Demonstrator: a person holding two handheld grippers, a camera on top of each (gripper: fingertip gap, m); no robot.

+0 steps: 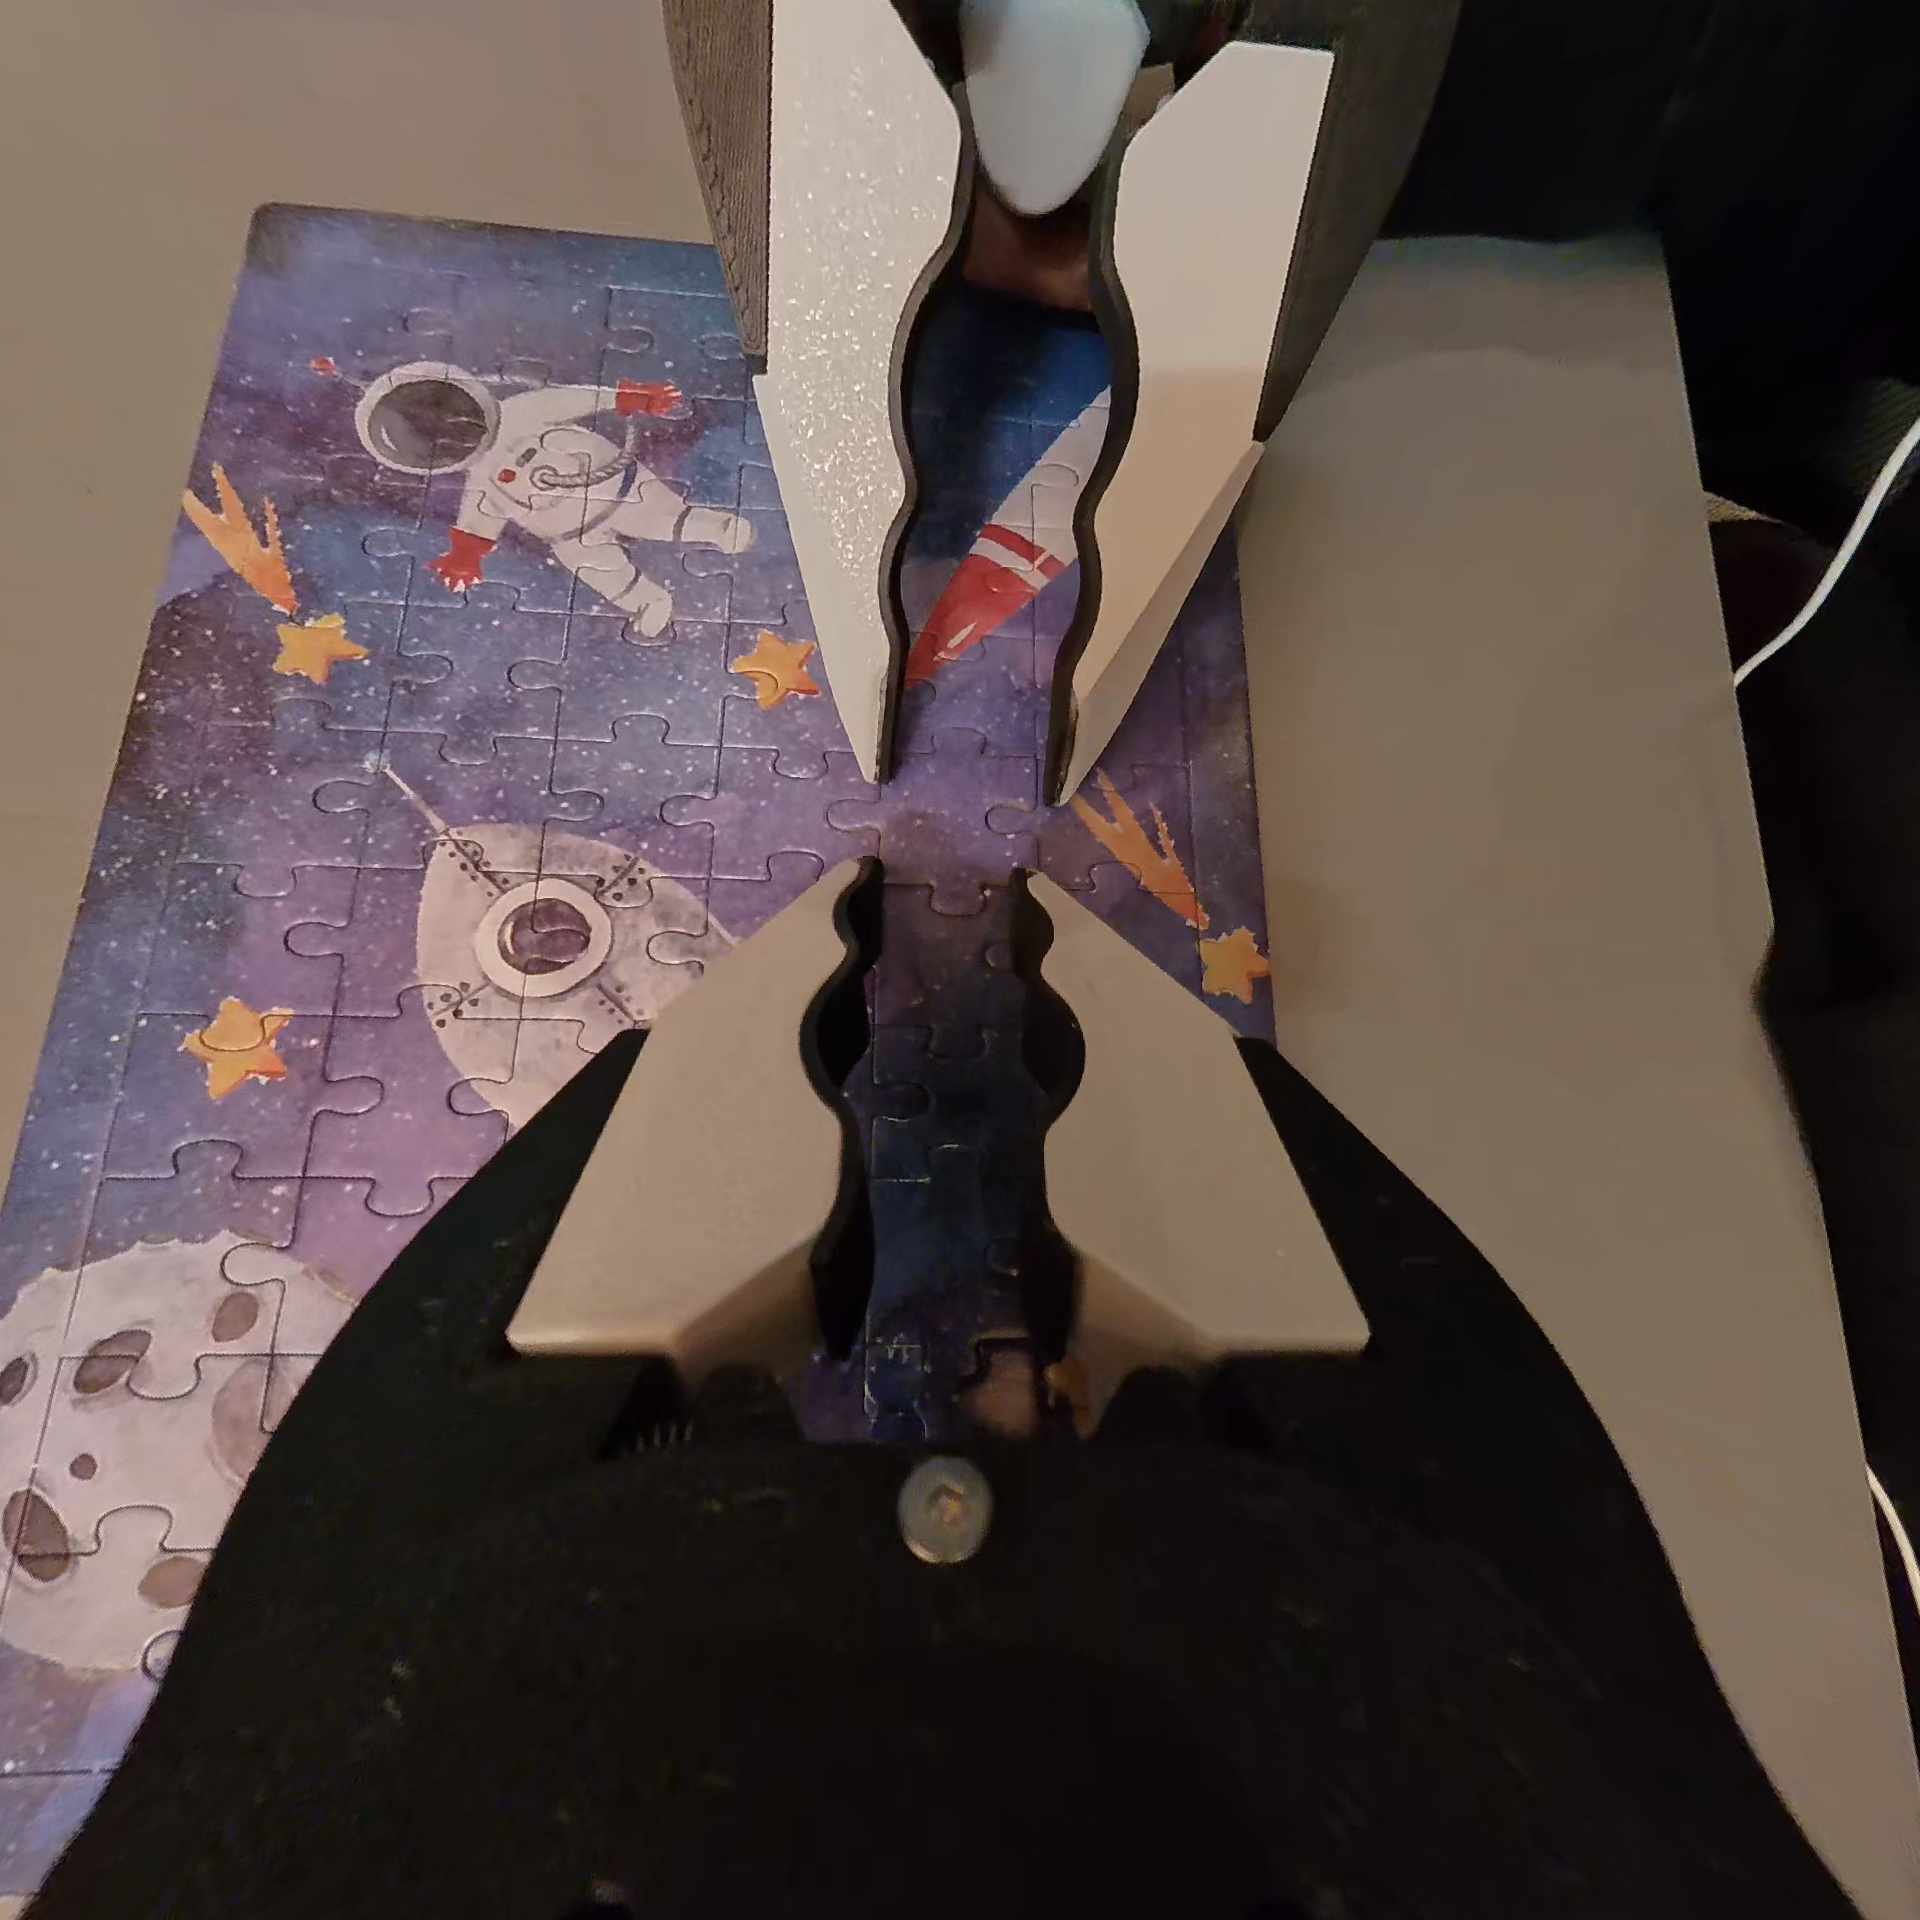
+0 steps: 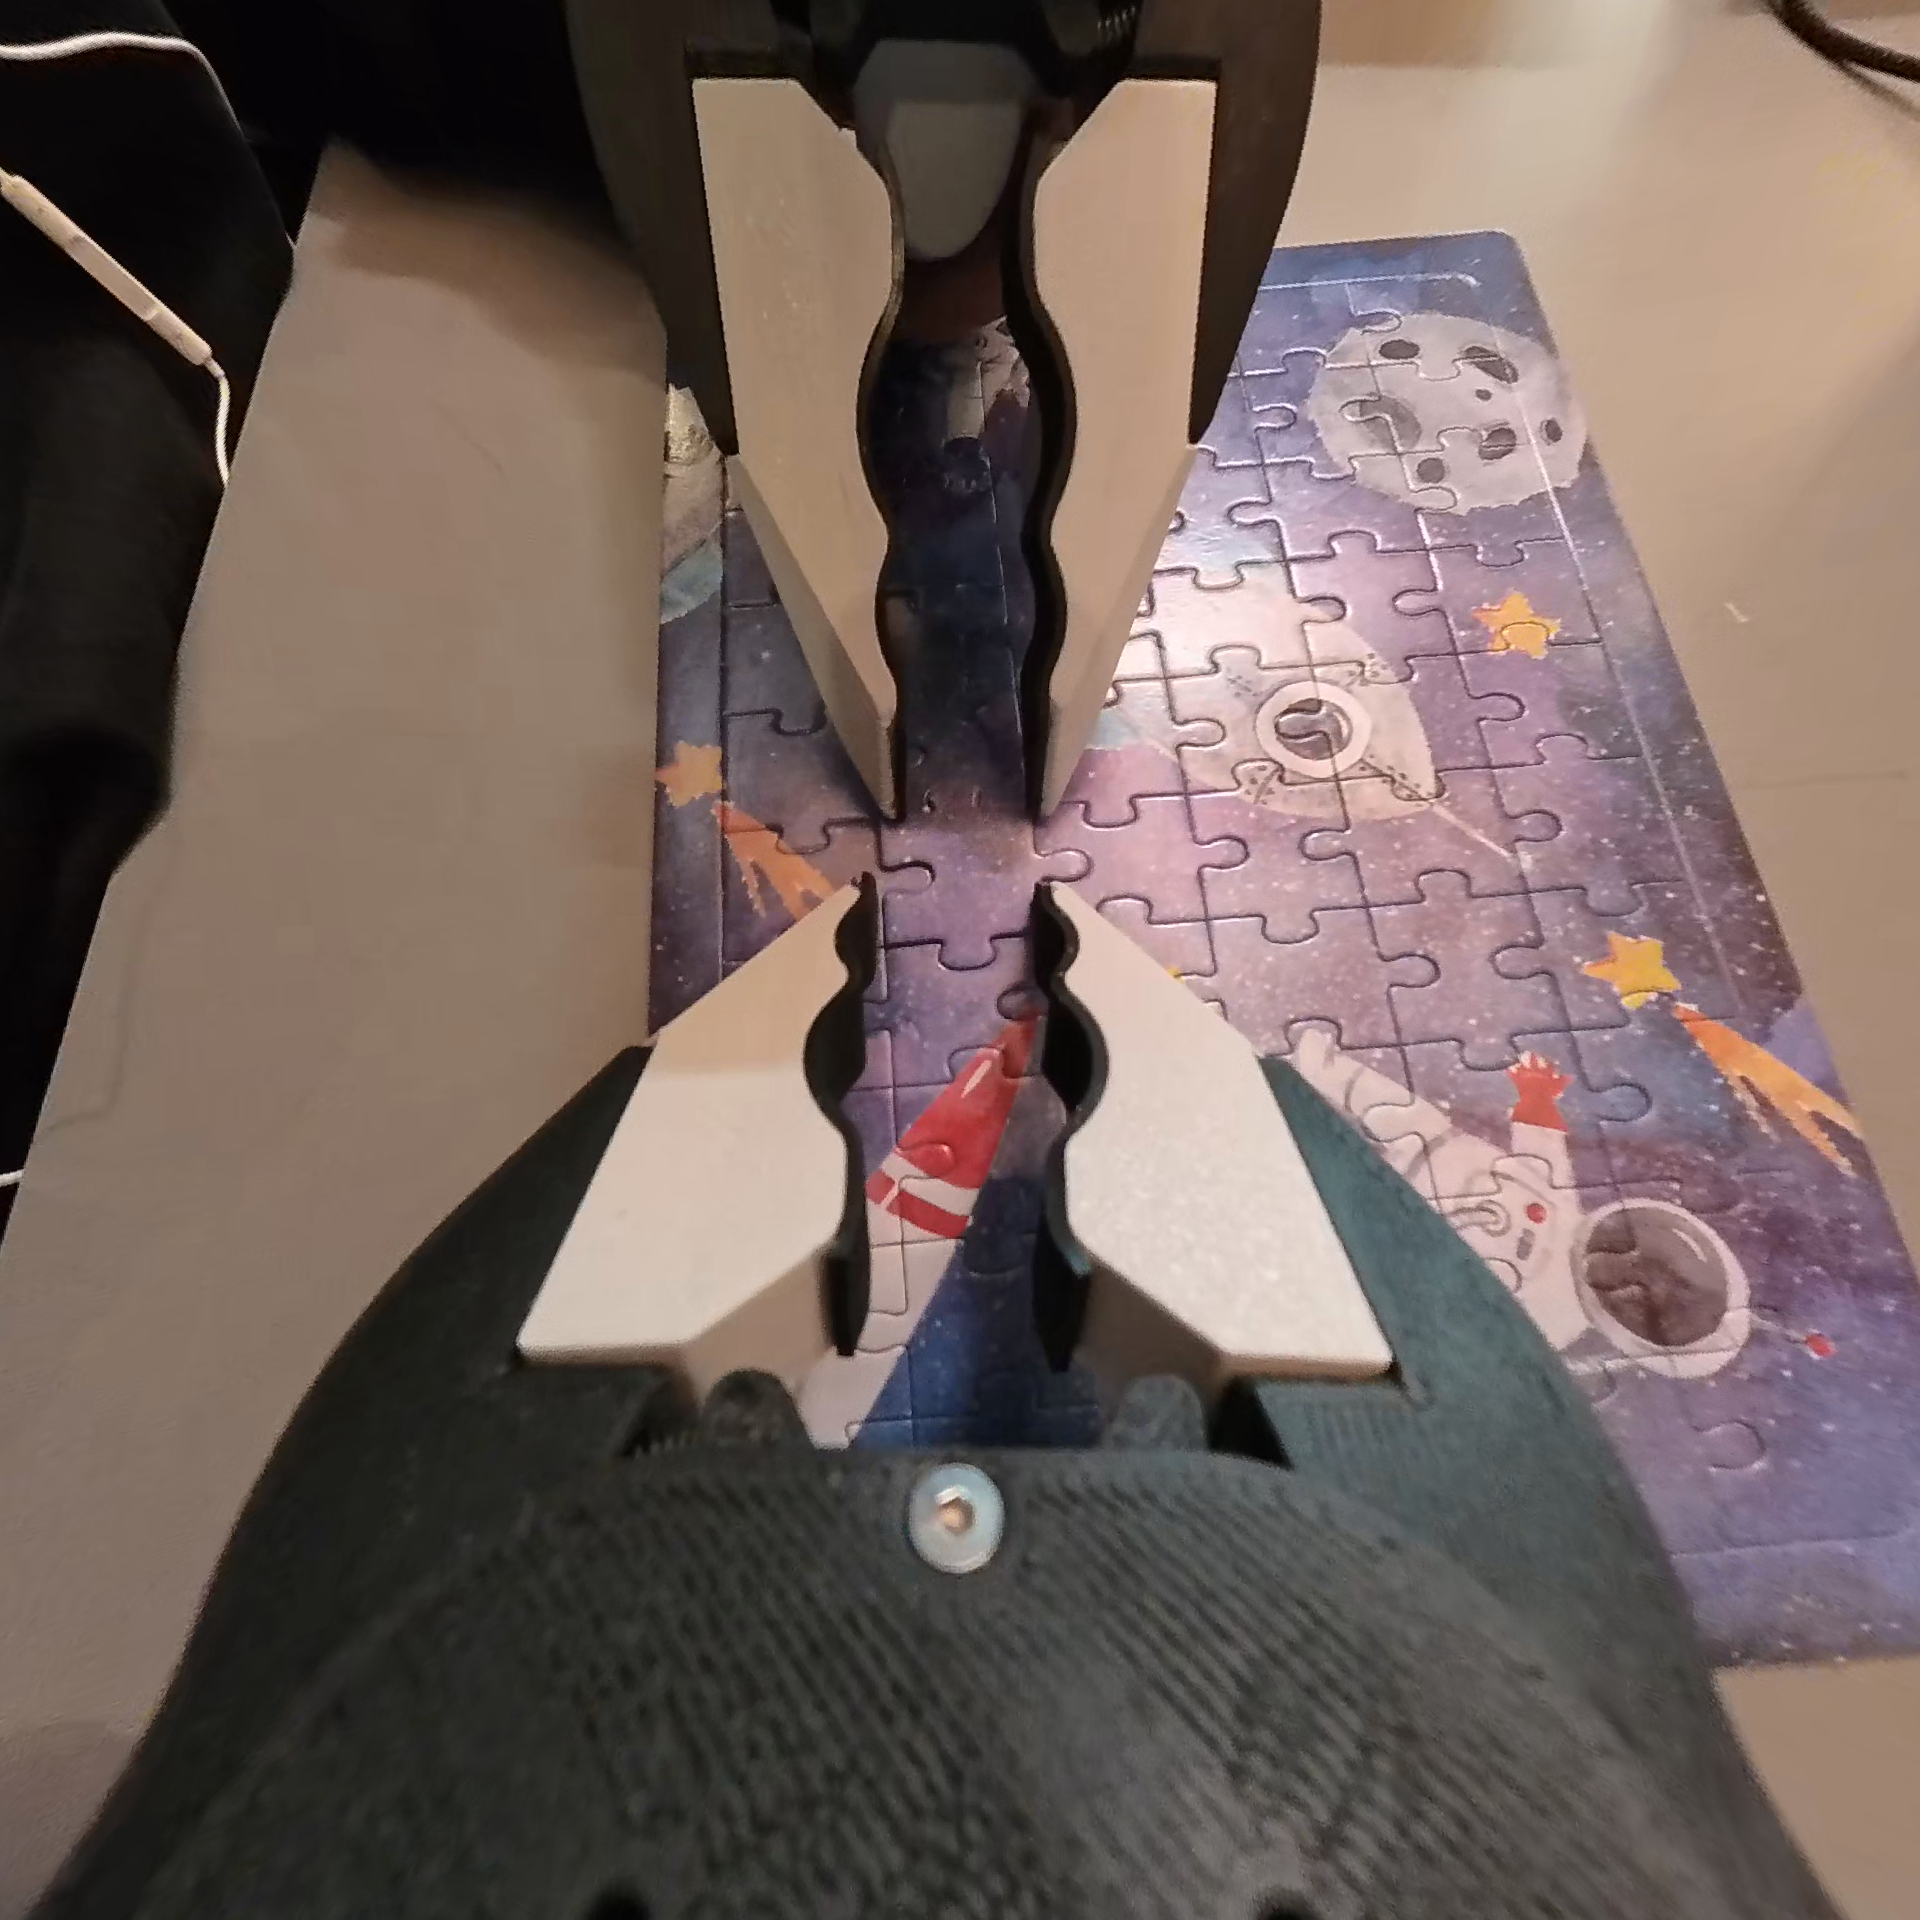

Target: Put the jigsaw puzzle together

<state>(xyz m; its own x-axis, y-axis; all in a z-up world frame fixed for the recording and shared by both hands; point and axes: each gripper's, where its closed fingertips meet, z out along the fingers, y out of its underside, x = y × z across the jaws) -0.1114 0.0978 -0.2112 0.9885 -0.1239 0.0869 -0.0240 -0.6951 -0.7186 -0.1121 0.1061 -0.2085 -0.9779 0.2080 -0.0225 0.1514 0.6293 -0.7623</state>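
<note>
A space-themed jigsaw puzzle lies flat on a pale grey surface, its pieces all interlocked where they can be seen. The picture shows an astronaut, a red and white rocket, a grey capsule, a cratered moon and orange stars.

In the left wrist view, the left tongs reach in from 6 o'clock, released, with a narrow gap between the fingers and nothing in them. The right tongs come from 12 o'clock, tip to tip with them, also parted and empty. Both pairs of tips sit low over the same purple patch near the puzzle's long edge; I cannot tell whether they touch it.

In the right wrist view, the right tongs enter from 6 o'clock and the left tongs from 12 o'clock. A white cable lies on dark fabric at 10 o'clock.
</note>
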